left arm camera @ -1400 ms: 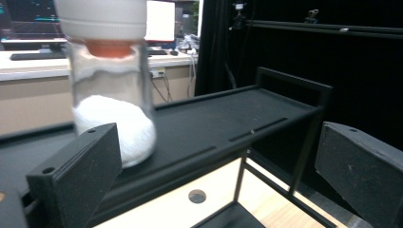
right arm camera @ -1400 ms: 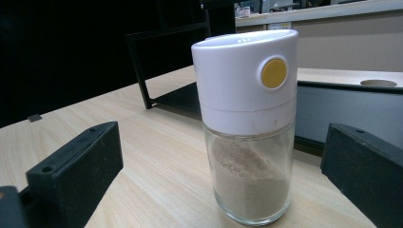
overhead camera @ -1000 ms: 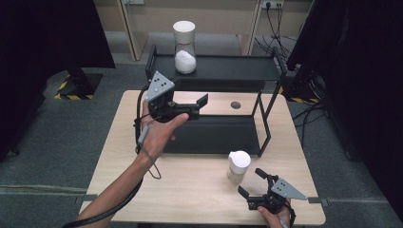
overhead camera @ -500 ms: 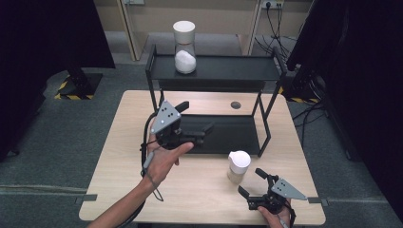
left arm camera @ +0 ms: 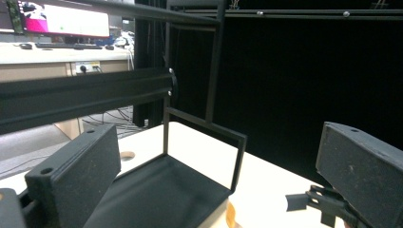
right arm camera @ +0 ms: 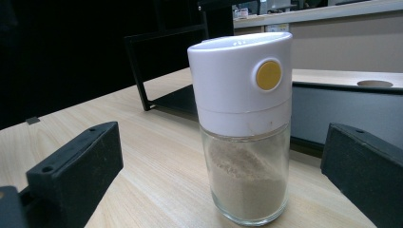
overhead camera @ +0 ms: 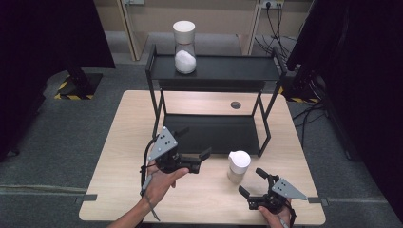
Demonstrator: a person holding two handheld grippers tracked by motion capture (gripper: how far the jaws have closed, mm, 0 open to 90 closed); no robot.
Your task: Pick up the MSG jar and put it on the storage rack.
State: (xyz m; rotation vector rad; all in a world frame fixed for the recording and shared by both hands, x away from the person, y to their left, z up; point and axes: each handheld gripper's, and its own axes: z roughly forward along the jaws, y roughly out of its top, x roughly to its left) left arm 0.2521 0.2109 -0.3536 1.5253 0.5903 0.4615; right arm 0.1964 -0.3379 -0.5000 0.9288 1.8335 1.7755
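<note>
- The right hand-held gripper [overhead camera: 254,183] rests low on the near edge of the desk [overhead camera: 109,190], jaws spread and empty, aimed at a shaker jar [overhead camera: 238,166] that stands upright just ahead of it and lines up between the jaws in the right gripper view, not yet touched.
- The shaker jar [right arm camera: 245,128], clear glass under a white cap with a yellow button, holds pale beige powder to roughly half its glass height.
- To that gripper's left, the left hand-held gripper [overhead camera: 202,156] has come back and down over the last second, from up beside the rack to a low spot over the desk, just in front of the rack's bottom shelf; its jaws are spread and carry nothing.
- Judged from this, the left hand has finished its part and is clearing away, leaving the near jar to the right hand.
- Beyond both grippers stands the black two-tier rack [overhead camera: 266,123]; its lower shelf, straight ahead of the left gripper, is bare.
- Farthest off, on the rack's top shelf, a second jar [overhead camera: 184,46] with a white cap stands upright, its clear lower part holding a mound of white powder.
</note>
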